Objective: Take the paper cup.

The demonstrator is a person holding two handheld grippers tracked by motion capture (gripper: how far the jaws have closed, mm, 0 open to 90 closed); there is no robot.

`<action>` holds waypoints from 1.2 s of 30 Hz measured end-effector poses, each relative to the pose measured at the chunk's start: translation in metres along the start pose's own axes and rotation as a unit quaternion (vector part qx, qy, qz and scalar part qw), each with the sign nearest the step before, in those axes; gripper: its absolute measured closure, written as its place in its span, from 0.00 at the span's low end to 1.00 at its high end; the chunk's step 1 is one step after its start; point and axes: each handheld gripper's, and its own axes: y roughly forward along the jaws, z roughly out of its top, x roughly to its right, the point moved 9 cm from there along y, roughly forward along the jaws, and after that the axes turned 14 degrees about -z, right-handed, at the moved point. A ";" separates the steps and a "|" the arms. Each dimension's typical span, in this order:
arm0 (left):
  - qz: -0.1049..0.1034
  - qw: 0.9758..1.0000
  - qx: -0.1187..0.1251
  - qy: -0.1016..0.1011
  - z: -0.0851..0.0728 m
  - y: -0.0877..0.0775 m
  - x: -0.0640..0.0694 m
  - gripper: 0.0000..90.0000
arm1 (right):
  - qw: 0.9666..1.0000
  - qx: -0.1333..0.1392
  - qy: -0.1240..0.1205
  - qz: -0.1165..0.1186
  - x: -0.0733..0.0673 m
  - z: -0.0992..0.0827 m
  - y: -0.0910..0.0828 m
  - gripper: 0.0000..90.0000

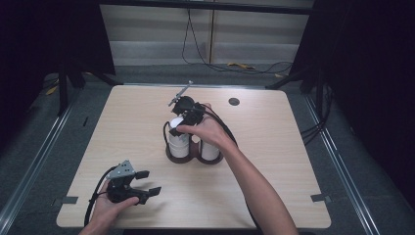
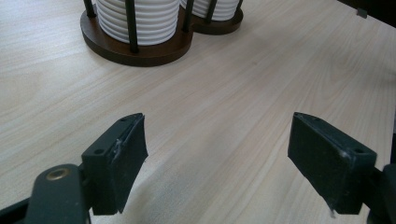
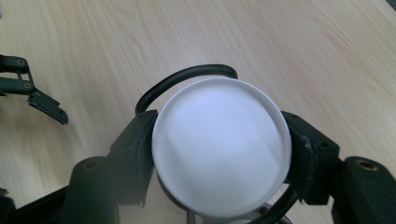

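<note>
Mid-frame in the high view, one dark wooden holder [image 1: 194, 157] stood on the counter [image 1: 274, 161], carrying two stacks of white cups side by side. The right gripper [image 1: 182, 125] came down over the left stack [image 1: 178, 145], its fingers [image 3: 135, 149] closed on the rim of the top cup [image 3: 219, 147], one at each side. The right stack [image 1: 210, 150] sat untouched. At the lower left of the frame the left gripper [image 1: 147, 182] rested low over the counter, well apart from the holder, its fingers [image 2: 119, 158] spread wide with nothing between them.
</note>
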 end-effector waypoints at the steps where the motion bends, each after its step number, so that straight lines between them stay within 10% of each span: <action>1: 0.000 1.000 0.000 0.000 0.000 0.000 0.000 0.22 | 1.000 0.000 0.002 0.002 0.000 0.000 -0.001 0.38; 36: 0.000 1.000 -0.001 0.001 0.000 0.000 -0.001 0.21 | 0.997 0.068 0.032 -0.002 0.008 0.008 -0.033 0.41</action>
